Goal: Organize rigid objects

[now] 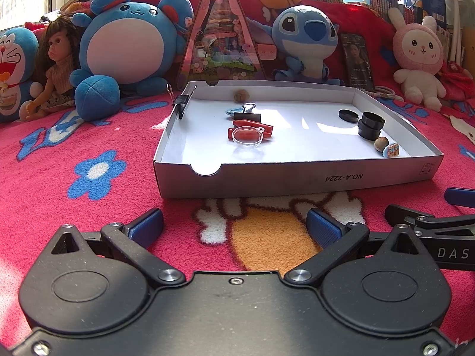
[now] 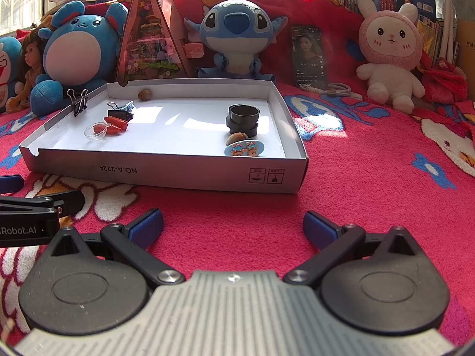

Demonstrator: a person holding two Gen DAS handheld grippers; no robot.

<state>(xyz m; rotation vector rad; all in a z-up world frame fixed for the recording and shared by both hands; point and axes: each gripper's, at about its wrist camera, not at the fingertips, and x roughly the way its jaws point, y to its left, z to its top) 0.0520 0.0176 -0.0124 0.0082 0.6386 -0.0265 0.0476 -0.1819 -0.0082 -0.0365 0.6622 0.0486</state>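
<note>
A shallow white cardboard box (image 1: 297, 175) (image 2: 166, 173) lies on the red blanket. In it are red pieces (image 1: 251, 129) (image 2: 117, 124) under a clear round lid (image 1: 247, 138) (image 2: 95, 131), a black binder clip (image 1: 247, 115) (image 2: 120, 114), a black cup (image 1: 370, 125) (image 2: 243, 116), a black ring (image 1: 348, 115), a nut (image 1: 240, 95) (image 2: 145, 94), a brown stone (image 1: 381, 143) (image 2: 237, 138) and a blue bear charm (image 1: 392, 150) (image 2: 248, 147). Another binder clip (image 1: 181, 102) (image 2: 77, 101) grips the box's left wall. My left gripper (image 1: 234, 225) and right gripper (image 2: 233, 225) are open and empty, in front of the box.
Plush toys (image 1: 127, 44) (image 2: 237, 35), a doll (image 1: 56, 65), a pink triangular case (image 1: 221, 35) and a phone (image 2: 308, 56) line the back. A pink rabbit plush (image 2: 389, 56) sits at the right. The other gripper shows at each view's edge (image 1: 430, 222) (image 2: 35, 207).
</note>
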